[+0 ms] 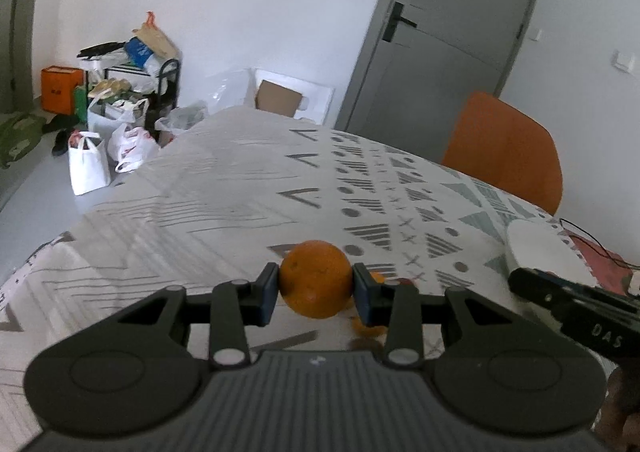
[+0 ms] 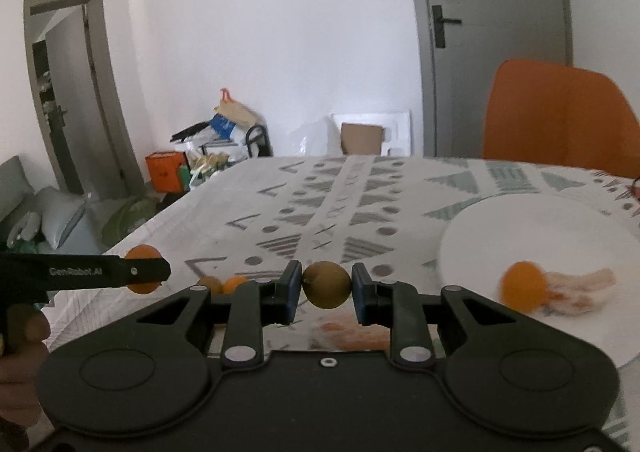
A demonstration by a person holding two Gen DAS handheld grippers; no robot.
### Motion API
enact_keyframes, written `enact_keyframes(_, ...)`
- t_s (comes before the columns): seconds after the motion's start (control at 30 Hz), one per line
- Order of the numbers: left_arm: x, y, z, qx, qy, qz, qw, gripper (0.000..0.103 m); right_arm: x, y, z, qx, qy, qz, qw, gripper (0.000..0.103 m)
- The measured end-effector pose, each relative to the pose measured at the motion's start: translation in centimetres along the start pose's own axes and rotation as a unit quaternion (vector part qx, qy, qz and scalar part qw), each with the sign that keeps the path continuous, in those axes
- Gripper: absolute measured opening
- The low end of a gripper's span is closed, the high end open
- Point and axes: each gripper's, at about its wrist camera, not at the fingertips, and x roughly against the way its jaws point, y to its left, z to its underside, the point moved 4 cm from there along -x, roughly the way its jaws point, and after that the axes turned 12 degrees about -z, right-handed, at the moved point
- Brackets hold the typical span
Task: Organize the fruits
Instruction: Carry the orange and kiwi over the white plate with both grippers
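Both tongs loaded, open cloth ahead, clutter low and to the sides.

Ahead of my left gripper [image 1: 316, 284], holding its orange [image 1: 315, 278], the table [image 1: 224, 188] runs bare to its far edge. Ahead-right of my right gripper [image 2: 326, 286], gripping a brown fruit [image 2: 327, 284], the white plate [image 2: 560, 236] carries an orange fruit [image 2: 524, 286]; loose fruits [image 2: 222, 284] lie just left; an orange chair [image 2: 560, 116] stands beyond.

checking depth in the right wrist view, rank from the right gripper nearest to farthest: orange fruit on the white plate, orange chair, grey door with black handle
1. The round orange fruit on the white plate, right of the right gripper.
2. The orange chair, behind the table's far right edge.
3. The grey door with black handle, at the back wall.
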Motion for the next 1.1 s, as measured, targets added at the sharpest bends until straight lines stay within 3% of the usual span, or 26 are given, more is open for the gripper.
enact_keyframes(0.67,0.5,-7.6,-2.2,-0.057,-0.033,0.034,0.9973,0.038,3.8,-5.8,-3.7,0.010,-0.063,0.041,0.997,0.025)
enact_keyframes(1.1,-1.5,-13.7,-2.8,-0.113,-0.032,0.058,0.9913,0.038,3.6,-11.6,-1.0,-0.036,-0.069,0.086,0.993,0.025)
